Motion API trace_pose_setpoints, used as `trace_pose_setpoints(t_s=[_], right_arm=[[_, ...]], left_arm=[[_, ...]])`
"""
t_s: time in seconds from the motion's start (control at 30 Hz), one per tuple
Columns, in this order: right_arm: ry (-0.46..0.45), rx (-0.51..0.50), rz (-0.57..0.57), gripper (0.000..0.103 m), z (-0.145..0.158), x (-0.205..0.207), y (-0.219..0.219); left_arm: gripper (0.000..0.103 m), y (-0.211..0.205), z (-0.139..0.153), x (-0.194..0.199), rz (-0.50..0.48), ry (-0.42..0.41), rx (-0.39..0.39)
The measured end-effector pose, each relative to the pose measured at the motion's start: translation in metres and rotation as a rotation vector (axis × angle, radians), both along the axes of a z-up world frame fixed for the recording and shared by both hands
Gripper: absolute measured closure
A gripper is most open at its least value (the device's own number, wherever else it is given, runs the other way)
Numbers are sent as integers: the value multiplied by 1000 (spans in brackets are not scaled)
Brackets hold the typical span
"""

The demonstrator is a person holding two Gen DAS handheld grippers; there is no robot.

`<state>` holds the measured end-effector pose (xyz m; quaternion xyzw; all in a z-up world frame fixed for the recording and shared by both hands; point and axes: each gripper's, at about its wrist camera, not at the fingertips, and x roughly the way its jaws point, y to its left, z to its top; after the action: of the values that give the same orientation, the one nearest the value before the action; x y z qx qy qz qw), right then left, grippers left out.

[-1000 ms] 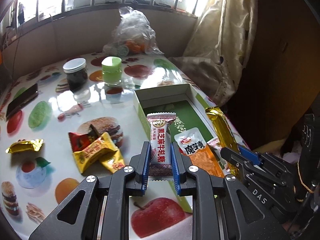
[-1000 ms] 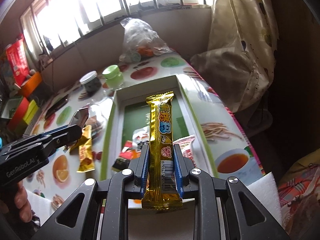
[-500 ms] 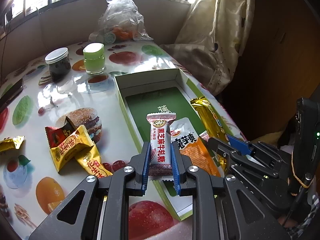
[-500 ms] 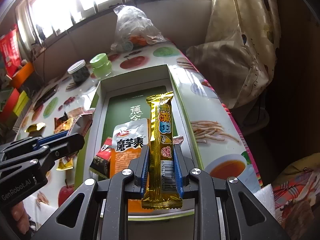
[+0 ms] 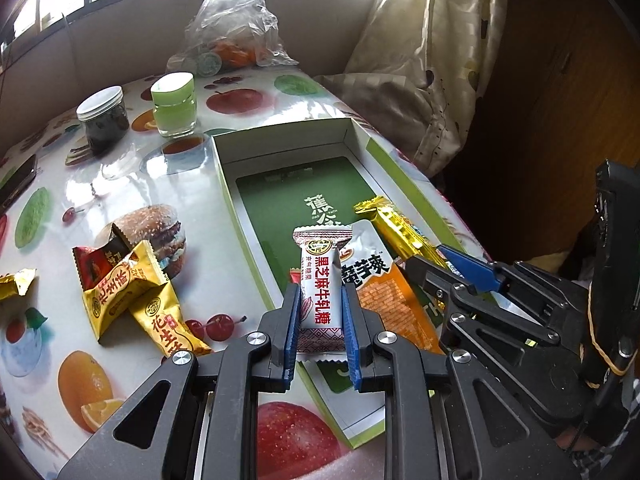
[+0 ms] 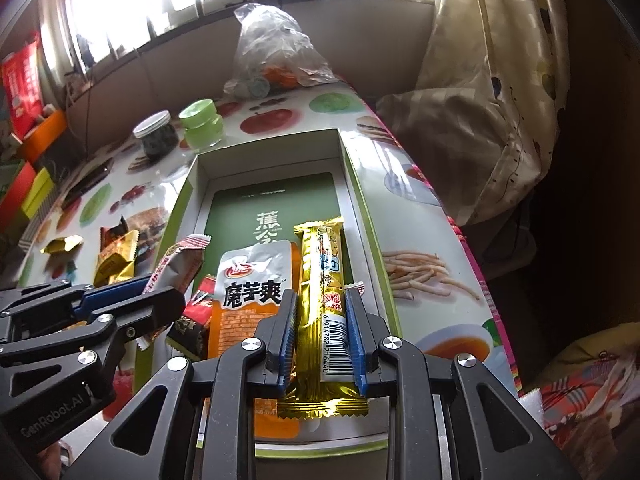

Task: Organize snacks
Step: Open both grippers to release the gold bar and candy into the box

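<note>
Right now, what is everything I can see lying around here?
Shallow green-and-white cardboard box: one, table's right side.
Orange-and-silver pouch: one, inside box.
Yellow and red candy packets: several, left of box.
Dark jar with white lid: one, far left.
Green-lidded jar: one, beside it.
Clear plastic bag: one, far end.
White-and-red candy: one, in left gripper.
Long gold snack bar: one, in right gripper.
</note>
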<state>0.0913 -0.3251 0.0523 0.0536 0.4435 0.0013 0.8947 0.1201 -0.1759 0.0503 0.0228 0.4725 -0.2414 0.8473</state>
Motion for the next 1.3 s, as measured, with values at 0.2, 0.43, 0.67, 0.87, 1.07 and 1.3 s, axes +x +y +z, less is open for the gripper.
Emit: trace_pose_setpoints(t_s=[0.2,0.43,0.67,0.87,1.07,1.3], right_arm=[[-5,1,2,81,0,-1,1],[-9,20,7,79,1,-1,-1],[-10,26,9,72,2,-3,0],[-11,27,9,68,3,-3,0],[-19,27,1,65,6,-8,0],[-35,32,-15,62,13,-16,2]], left_arm=[[82,-1,-2,1,-3,5,-3],[82,-3,-5,2,-10,14,2],[81,-2,-4,2,-9,10,3],[67,0,0,-3,-11,-5,-4],[66,3,4,-6,-5,-16,-8],[66,12,15,-15,1,-42,-22]])
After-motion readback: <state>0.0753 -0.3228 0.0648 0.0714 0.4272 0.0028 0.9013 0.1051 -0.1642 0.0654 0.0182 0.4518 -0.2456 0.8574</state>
